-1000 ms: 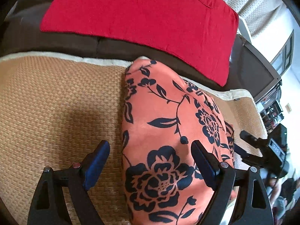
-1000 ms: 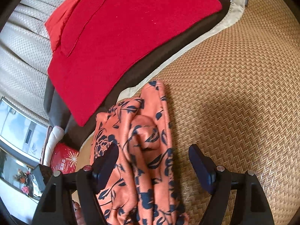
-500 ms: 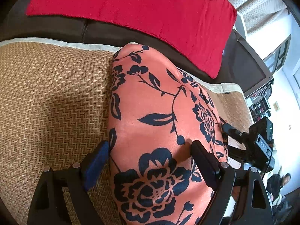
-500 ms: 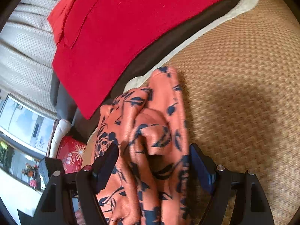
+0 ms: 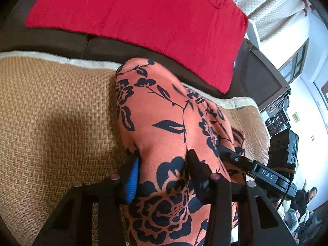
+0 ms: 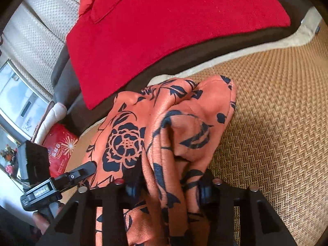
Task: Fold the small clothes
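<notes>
An orange garment with black flowers [image 5: 164, 123] lies bunched on a woven straw mat [image 5: 51, 123]. My left gripper [image 5: 164, 164] is shut on its near edge, the cloth pinched between the blue-padded fingers. In the right wrist view the same orange garment [image 6: 174, 123] is folded in thick creases on the mat [image 6: 276, 133], and my right gripper [image 6: 168, 184] is shut on it. Each gripper shows in the other's view: the right one [image 5: 256, 168] at the right, the left one [image 6: 61, 180] at the lower left.
A red cloth [image 5: 143, 20] lies flat on a dark brown cushion [image 5: 61, 39] beyond the mat; it also shows in the right wrist view [image 6: 174, 30]. A red bag [image 6: 59, 149] and a window are at the left. People sit at the far right [image 5: 307, 194].
Both grippers moved forward over the orange garment and closed on it. One second ago both were open with the cloth between their fingers.
</notes>
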A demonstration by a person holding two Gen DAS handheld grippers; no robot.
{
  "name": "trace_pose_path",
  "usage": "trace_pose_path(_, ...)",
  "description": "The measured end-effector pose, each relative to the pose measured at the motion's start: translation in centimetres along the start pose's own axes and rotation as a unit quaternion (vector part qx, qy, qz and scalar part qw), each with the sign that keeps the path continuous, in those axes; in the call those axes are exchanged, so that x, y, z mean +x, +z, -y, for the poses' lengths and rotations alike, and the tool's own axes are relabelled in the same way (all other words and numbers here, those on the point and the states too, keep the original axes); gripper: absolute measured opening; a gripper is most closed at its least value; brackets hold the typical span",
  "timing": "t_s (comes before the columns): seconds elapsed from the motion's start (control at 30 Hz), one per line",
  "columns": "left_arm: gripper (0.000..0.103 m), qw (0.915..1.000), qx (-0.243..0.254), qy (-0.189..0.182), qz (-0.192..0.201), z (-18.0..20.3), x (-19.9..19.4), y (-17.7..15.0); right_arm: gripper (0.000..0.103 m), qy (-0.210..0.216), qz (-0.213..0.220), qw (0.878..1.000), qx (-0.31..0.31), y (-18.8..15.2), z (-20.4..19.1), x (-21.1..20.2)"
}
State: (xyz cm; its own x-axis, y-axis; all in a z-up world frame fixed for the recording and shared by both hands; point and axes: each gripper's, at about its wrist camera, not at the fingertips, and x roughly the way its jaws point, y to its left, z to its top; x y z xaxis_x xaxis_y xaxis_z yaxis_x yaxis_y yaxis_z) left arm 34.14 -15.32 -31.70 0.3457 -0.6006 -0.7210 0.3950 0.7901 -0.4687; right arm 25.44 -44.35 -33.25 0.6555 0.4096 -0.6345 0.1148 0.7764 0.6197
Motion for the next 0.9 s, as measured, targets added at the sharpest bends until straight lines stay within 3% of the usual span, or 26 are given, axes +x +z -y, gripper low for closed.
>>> trace_pose_path(0.13,0.041,0.9998,0.012,0.005,0.018,0.2,-1.9,0.0,0.040,0.002,0.022,1.000,-0.012,0.2,-2.0,-0.3)
trace_pose_path(0.37,0.040,0.9976,0.021,0.037,0.054,-0.9,-7.1,-1.3,0.040,0.042,0.045,0.997,-0.049,-0.2,-6.6,-0.5)
trace_pose_path(0.5,0.042,0.9960,0.017,0.086,0.019,-2.2,-7.1,-3.2,0.040,0.038,0.015,0.997,-0.064,-1.3,-8.3,1.0)
trace_pose_path(0.57,0.051,0.9898,0.034,0.138,-0.014,-2.4,-5.7,-4.0,0.040,0.008,-0.032,0.997,-0.065,-2.4,-8.2,2.6)
trace_pose_path(0.63,0.053,0.9876,0.042,0.150,-0.014,-2.3,-5.6,-4.2,0.046,-0.022,-0.060,0.996,-0.056,-3.1,-7.7,3.7)
trace_pose_path(0.73,0.058,0.9852,0.052,0.163,0.012,-1.3,-7.0,-4.0,0.050,-0.031,-0.037,0.997,-0.063,-2.8,-8.4,2.6)
trace_pose_path(0.8,0.060,0.9820,0.066,0.171,0.045,-0.4,-8.3,-4.1,0.051,-0.045,0.003,0.997,-0.067,-2.9,-9.1,0.7)
trace_pose_path(0.9,0.073,0.9746,0.095,0.188,0.077,1.5,-9.3,-4.7,0.052,-0.069,0.073,0.991,-0.087,-3.4,-10.1,-2.2)
